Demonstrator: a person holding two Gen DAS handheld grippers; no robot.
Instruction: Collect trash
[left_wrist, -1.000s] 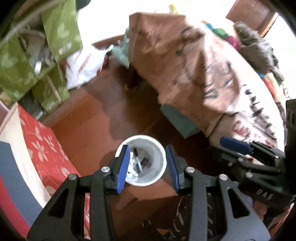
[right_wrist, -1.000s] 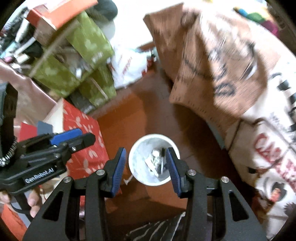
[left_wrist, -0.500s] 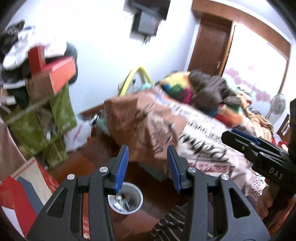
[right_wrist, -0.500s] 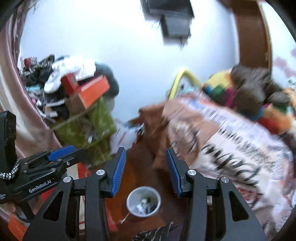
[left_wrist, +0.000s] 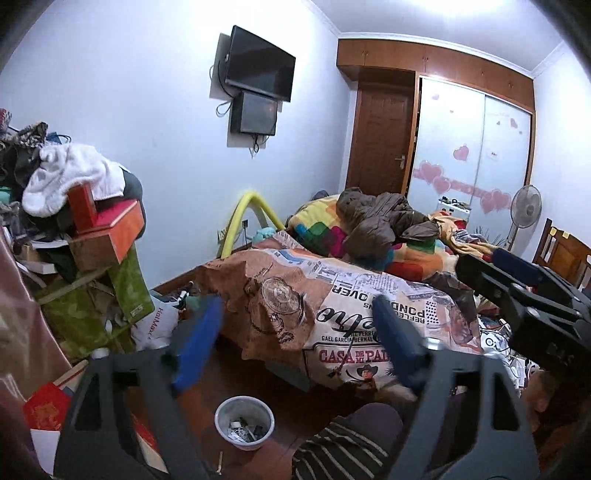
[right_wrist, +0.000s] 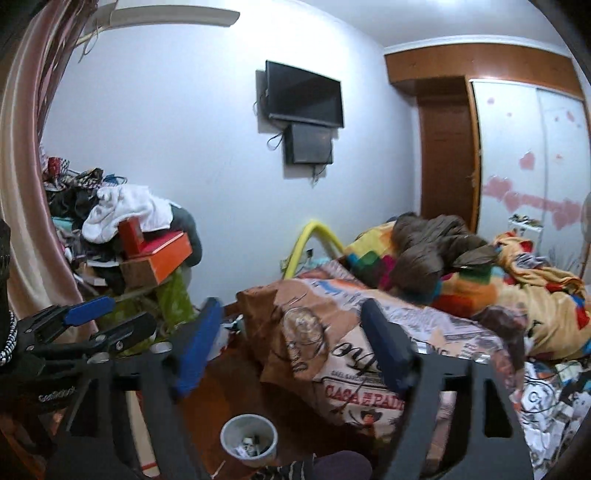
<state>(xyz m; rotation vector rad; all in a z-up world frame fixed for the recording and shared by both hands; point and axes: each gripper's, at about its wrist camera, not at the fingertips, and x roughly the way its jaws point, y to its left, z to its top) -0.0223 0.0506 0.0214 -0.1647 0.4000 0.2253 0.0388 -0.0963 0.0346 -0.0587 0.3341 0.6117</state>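
A small white bin (left_wrist: 244, 422) with several bits of trash in it stands on the wooden floor by the bed; it also shows in the right wrist view (right_wrist: 249, 439). My left gripper (left_wrist: 295, 332) is open and empty, raised high and pointing across the room, with the bin far below it. My right gripper (right_wrist: 291, 332) is open and empty too, raised beside the left. The right gripper shows at the right of the left wrist view (left_wrist: 517, 288). The left gripper shows at the left of the right wrist view (right_wrist: 88, 325).
A bed (left_wrist: 354, 295) with a printed brown cover and piled bedding fills the right. A heap of clothes and boxes (left_wrist: 74, 221) stands at the left. A wall TV (left_wrist: 258, 74), a wooden door (left_wrist: 380, 140), a fan (left_wrist: 524, 210) and my striped knee (left_wrist: 343, 450) show.
Both grippers have tilted up and risen from just above the bin to look across the room. The bin has dropped to the bottom of both views. Jaws stay open.
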